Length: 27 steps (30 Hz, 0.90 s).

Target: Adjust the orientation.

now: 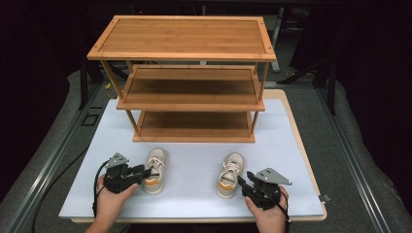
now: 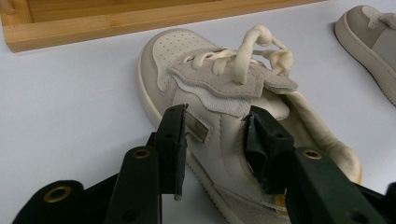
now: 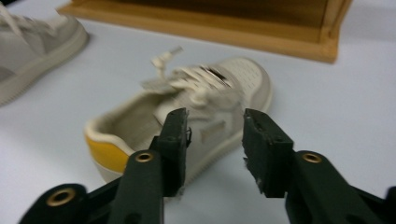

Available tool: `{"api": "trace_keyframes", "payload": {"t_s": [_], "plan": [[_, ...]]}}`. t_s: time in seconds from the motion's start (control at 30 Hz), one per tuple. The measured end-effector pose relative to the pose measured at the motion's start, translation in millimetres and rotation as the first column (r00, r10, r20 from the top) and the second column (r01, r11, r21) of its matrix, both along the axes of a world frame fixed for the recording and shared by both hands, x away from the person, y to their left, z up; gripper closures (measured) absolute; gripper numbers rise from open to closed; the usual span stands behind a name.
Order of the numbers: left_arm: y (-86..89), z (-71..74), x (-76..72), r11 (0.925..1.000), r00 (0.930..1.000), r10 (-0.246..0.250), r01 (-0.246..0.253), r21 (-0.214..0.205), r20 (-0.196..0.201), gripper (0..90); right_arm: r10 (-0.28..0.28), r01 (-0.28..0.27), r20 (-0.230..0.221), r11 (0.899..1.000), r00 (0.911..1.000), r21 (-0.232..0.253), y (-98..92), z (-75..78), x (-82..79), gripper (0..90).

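Two cream sneakers with yellow heels lie on a white mat (image 1: 194, 194), toes towards a wooden rack. My left gripper (image 1: 142, 172) comes at the left sneaker (image 1: 156, 162) from its left. In the left gripper view, the left gripper (image 2: 217, 126) stands open astride that left sneaker's (image 2: 219, 79) side wall, one jaw outside and the other at its opening. My right gripper (image 1: 245, 178) sits just right of the right sneaker (image 1: 231, 167). The right gripper (image 3: 215, 126) is open, and the blurred right sneaker (image 3: 210, 88) lies just beyond its tips.
A three-tier wooden shoe rack (image 1: 189, 39) stands at the back of the mat, its lowest shelf (image 1: 194, 121) just behind the sneakers. The table edge (image 1: 311, 165) runs close along the right. Dark floor surrounds the table.
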<state>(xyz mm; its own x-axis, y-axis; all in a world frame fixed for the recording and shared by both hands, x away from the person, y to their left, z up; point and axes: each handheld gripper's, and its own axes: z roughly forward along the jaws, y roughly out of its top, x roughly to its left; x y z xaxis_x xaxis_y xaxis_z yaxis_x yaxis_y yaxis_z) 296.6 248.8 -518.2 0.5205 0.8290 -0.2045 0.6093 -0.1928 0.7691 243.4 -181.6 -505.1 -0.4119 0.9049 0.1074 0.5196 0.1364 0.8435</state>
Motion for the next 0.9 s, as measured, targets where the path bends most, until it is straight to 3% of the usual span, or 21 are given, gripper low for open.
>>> {"api": "trace_keyframes", "payload": {"t_s": [0.03, 0.17, 0.3, 0.37, 0.4, 0.53, 0.63, 0.67, 0.9], "plan": [[-0.3, -0.4, 0.0, 1.0000, 1.0000, 0.006, -0.006, -0.006, -0.004, 59.3, 0.009, -0.009, 0.007, 1.000, 0.9999, 0.015, 5.6, -1.0, 1.6, 52.4], [-1.3, -2.6, 1.6, 0.9995, 0.9995, 0.026, -0.026, -0.018, -0.016, 58.5, 0.007, -0.007, -0.015, 1.000, 0.9999, 0.019, 14.0, -4.8, 7.5, 49.6], [-2.8, -5.4, 3.7, 0.9988, 0.9988, 0.040, -0.040, -0.029, -0.027, 56.7, -0.022, 0.021, -0.059, 1.000, 0.9980, -0.018, 22.2, -13.0, 17.2, 47.5], [-3.3, -6.4, 3.9, 0.9982, 0.9985, 0.045, -0.046, -0.038, -0.031, 56.5, -0.033, 0.034, -0.077, 0.999, 0.9965, 0.002, 20.3, -16.3, 20.3, 46.3], [-3.5, -6.8, 4.2, 0.9981, 0.9984, 0.047, -0.048, -0.040, -0.033, 56.4, -0.036, 0.041, -0.108, 0.998, 0.9935, 0.040, 16.7, -18.6, 23.4, 45.7], [-3.7, -7.1, 5.0, 0.9978, 0.9981, 0.048, -0.050, -0.044, -0.038, 56.6, -0.033, 0.043, -0.131, 0.996, 0.9908, 0.072, 14.2, -21.1, 27.1, 45.8], [-4.6, -6.3, 5.9, 0.9976, 0.9978, 0.047, -0.050, -0.049, -0.047, 57.1, -0.036, 0.045, -0.132, 0.997, 0.9906, 0.066, 14.0, -20.3, 27.6, 48.8], [-5.8, -6.3, 6.6, 0.9972, 0.9975, 0.043, -0.046, -0.059, -0.056, 57.2, -0.019, 0.032, -0.128, 0.994, 0.9915, 0.105, 11.7, -19.5, 28.0, 54.5], [-27.1, -5.6, 7.8, 0.9979, 0.9979, 0.006, -0.010, -0.063, -0.064, 57.4, 0.014, 0.001, -0.132, 0.994, 0.9912, 0.113, 17.3, -19.7, 31.7, 55.2]]}}
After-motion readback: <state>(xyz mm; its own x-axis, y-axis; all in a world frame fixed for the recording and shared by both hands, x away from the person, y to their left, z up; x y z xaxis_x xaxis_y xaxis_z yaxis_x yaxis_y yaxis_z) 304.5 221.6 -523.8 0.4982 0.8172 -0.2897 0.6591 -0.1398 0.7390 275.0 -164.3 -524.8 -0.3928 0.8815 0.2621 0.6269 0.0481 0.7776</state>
